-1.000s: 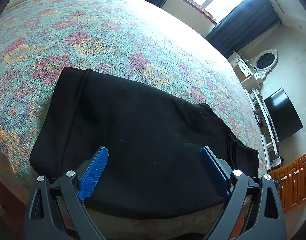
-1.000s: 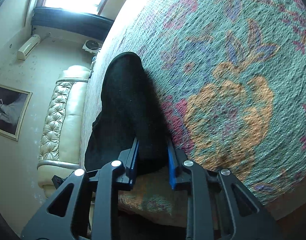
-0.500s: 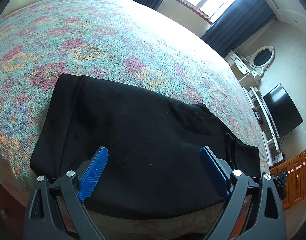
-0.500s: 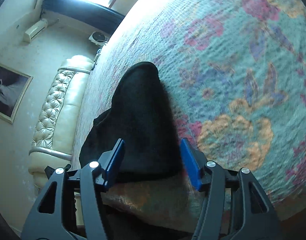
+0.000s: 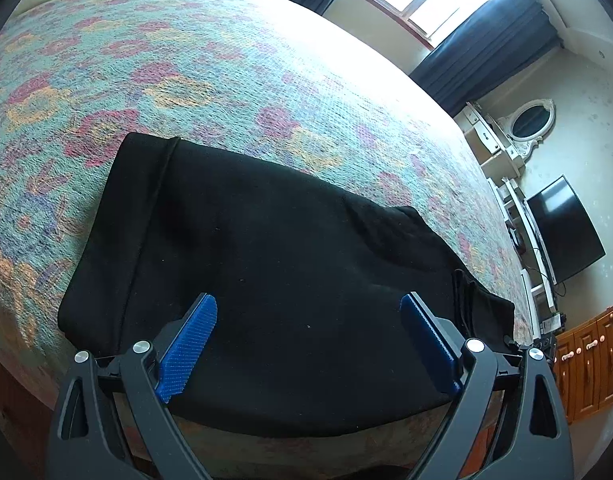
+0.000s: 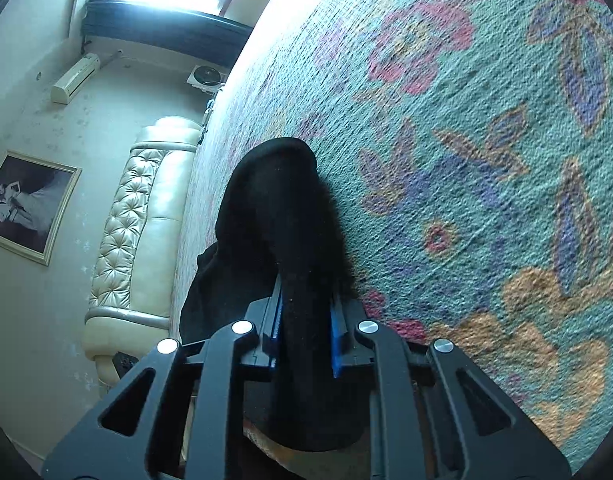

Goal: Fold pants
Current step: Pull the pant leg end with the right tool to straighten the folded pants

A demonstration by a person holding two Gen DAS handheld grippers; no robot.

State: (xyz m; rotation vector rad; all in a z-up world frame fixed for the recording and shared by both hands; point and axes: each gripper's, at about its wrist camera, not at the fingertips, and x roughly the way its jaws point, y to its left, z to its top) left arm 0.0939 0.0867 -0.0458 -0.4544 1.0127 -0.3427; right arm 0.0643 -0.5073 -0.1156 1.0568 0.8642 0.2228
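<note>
Right tongs (image 6: 304,330) pinch the pants (image 5: 274,272); left tongs (image 5: 308,340) gape wide above them.
One-sided lift may skew the fold or drag cloth off the bed (image 5: 234,68) edge.

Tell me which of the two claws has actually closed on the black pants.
The right claw: its blue pads pinch a fold of the black pants. The left claw hangs wide open above the fabric, gripping nothing.

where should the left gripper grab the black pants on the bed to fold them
Take the near edge of the black pants, hanging at the bed's front, coming in low from this side. The left gripper is open above that hem; the right gripper already pinches the other end.
</note>
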